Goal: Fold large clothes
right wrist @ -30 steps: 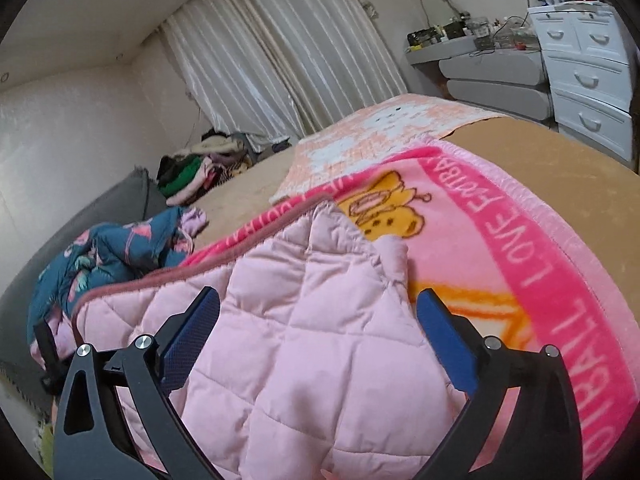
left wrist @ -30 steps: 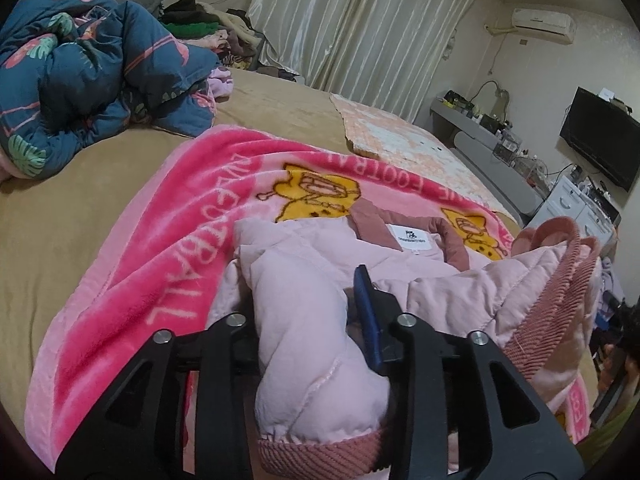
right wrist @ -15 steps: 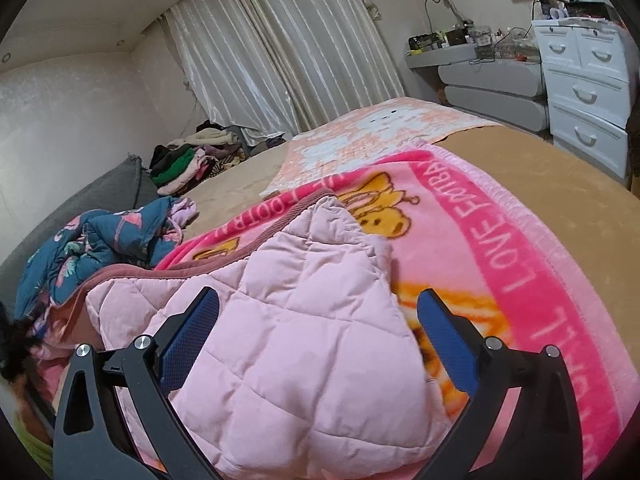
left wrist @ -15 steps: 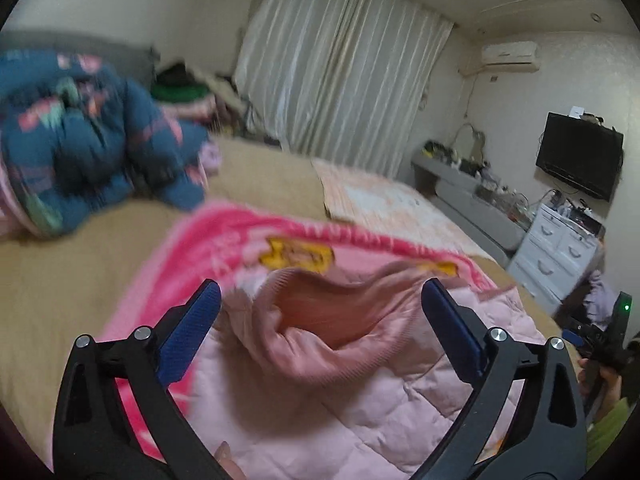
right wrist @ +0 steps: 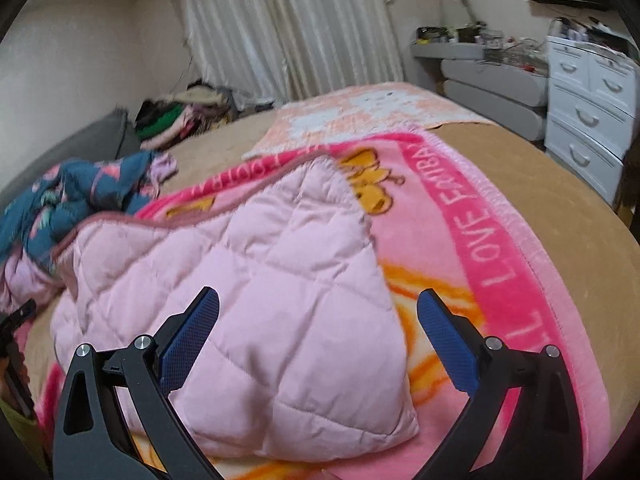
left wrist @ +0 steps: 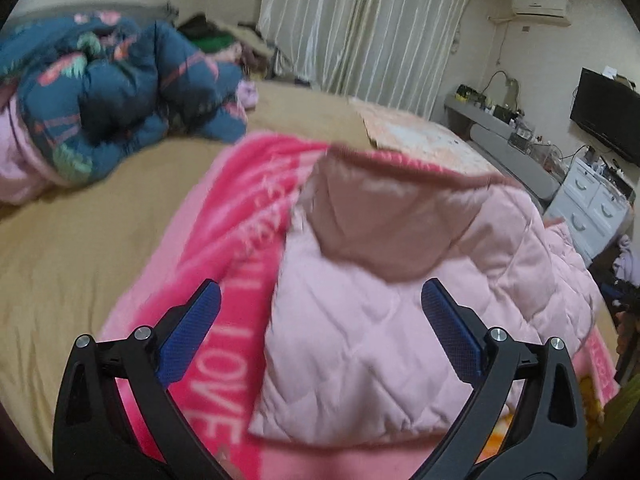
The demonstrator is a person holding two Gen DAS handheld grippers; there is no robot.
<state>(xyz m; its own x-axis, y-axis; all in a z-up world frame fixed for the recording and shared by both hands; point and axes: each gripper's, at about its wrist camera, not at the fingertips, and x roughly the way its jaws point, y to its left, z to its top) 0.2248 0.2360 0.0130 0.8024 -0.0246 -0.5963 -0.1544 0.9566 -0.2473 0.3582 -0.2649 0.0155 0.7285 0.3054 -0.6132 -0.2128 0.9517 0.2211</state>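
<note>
A pale pink quilted jacket lies folded on a bright pink blanket on the bed. Its dusty-pink lining shows at the far side in the left wrist view. My left gripper is open and empty, just in front of the jacket's near left part. The jacket also shows in the right wrist view, on the same blanket. My right gripper is open and empty over the jacket's near right corner.
A dark blue floral quilt is bunched at the back left of the tan bed. A peach towel lies beyond the blanket. A pile of clothes sits by the curtains. White drawers stand at the right.
My left gripper was shut on a fold of the jacket, then opened and let it drop; the jacket now lies flatter. The right gripper stayed open and drew back slightly.
</note>
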